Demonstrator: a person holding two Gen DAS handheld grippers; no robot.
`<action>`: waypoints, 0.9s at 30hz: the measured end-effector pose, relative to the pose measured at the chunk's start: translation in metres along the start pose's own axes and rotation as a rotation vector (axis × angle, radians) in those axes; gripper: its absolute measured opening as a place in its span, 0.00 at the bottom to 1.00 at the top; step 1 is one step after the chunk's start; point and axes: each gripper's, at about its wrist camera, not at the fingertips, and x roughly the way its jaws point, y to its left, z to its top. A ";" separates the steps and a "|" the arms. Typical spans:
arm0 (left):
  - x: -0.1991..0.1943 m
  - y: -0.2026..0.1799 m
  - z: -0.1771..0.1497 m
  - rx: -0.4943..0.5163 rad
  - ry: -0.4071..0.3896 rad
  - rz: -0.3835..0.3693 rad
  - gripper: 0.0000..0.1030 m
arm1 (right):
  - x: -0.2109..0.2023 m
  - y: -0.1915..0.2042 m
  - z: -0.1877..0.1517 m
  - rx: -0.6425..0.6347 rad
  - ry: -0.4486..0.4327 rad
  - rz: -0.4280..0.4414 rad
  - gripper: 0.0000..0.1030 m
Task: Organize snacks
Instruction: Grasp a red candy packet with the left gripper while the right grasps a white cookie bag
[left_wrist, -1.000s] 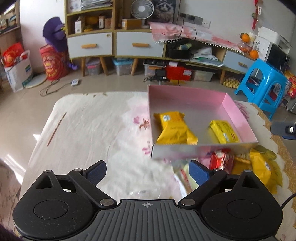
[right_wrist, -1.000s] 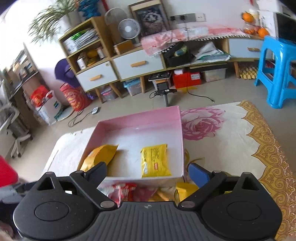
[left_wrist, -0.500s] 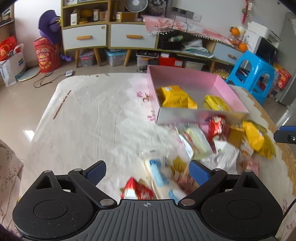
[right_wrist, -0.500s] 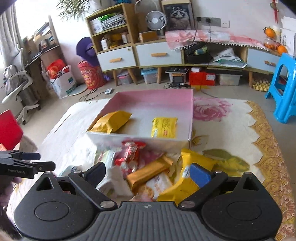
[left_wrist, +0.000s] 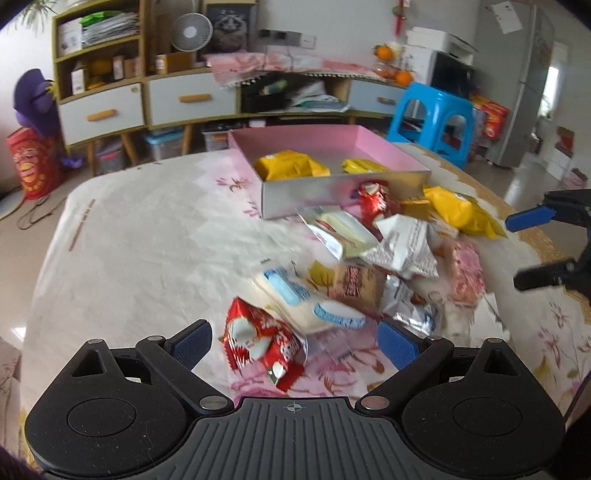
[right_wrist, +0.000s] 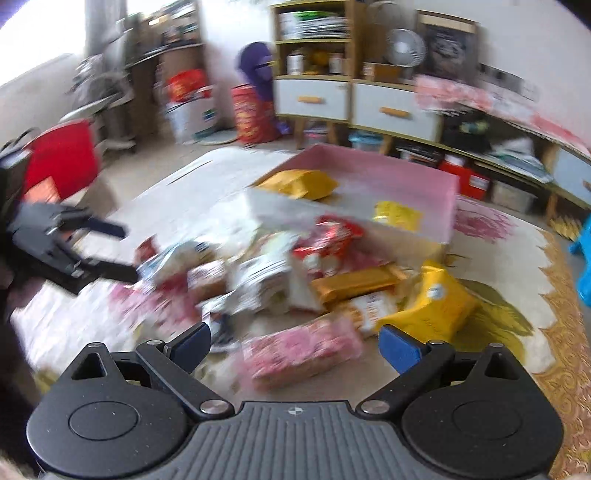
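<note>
My left tool (left_wrist: 294, 339) is spread wide and holds nothing, with a red snack packet (left_wrist: 260, 341) between its fingers at lower centre. Right of it, the snack pile (left_wrist: 388, 254) lies mid-frame on the desk (left_wrist: 140, 251) below the pink box (left_wrist: 332, 158). My right tool (right_wrist: 294, 341) is released too, over a blurred pink packet (right_wrist: 303, 350).

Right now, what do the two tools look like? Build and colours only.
Both identical: left tool and right tool have matte black bodies, ribbed grey centre plates with small crosshair marks, round side discs, silver pivot pins, and blue pads on the fingertips. No cables or sleeves visible.
</note>
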 end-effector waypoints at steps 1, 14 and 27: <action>0.000 0.004 -0.001 -0.011 -0.002 -0.012 0.95 | 0.000 0.005 -0.002 -0.023 0.003 0.017 0.88; 0.016 0.061 -0.004 -0.382 0.064 -0.048 0.88 | 0.017 0.056 -0.017 -0.161 0.103 0.155 0.88; 0.028 0.060 -0.001 -0.425 0.126 -0.058 0.36 | 0.046 0.074 -0.020 -0.087 0.181 0.192 0.82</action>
